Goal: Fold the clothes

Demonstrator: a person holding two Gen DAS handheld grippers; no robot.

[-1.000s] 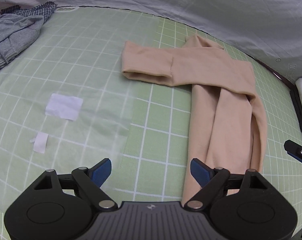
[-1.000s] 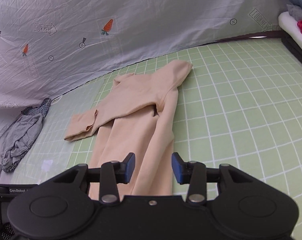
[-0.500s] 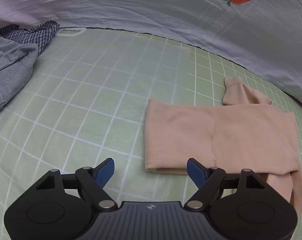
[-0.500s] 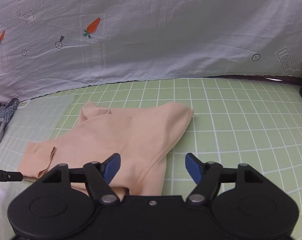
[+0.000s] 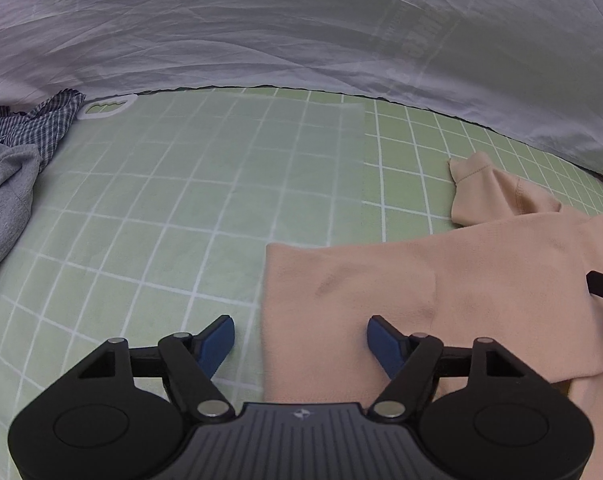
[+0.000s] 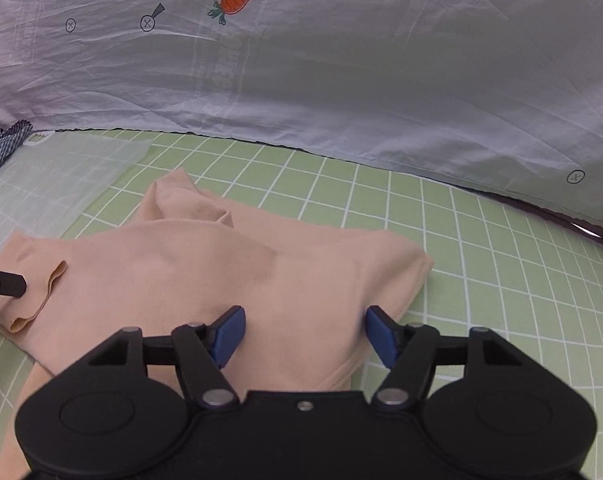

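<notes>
The top [image 6: 237, 276] is a thin, soft peach knit, lying partly folded on the green grid mat [image 5: 205, 208]. I judge it light and limp: it will sag from any single hold and drag on the mat, so it wants two holds at once, each on a doubled edge or corner, not on the flat middle.

In the right wrist view the body trails off toward 7 o'clock, under the gripper. A sleeve is folded across the top of it, and the sleeve's long axis runs from the shoulder corner at 3 o'clock to the open cuff [image 6: 49, 292] at 9 o'clock. The collar points to 11 o'clock.

The left gripper [image 5: 300, 340] sits at the cuff end. Its fingers [image 5: 217, 338] are apart and closing, one over bare mat and one over cloth, with the sleeve's edge between them and not yet pinched. The right gripper [image 6: 304, 334] is at the shoulder end, its fingers [image 6: 229, 330] also apart and closing over the cloth, pressing nothing yet as far as I can see.

Other clothes [image 5: 9, 176] lie at 9 o'clock in the left view, well apart.
</notes>
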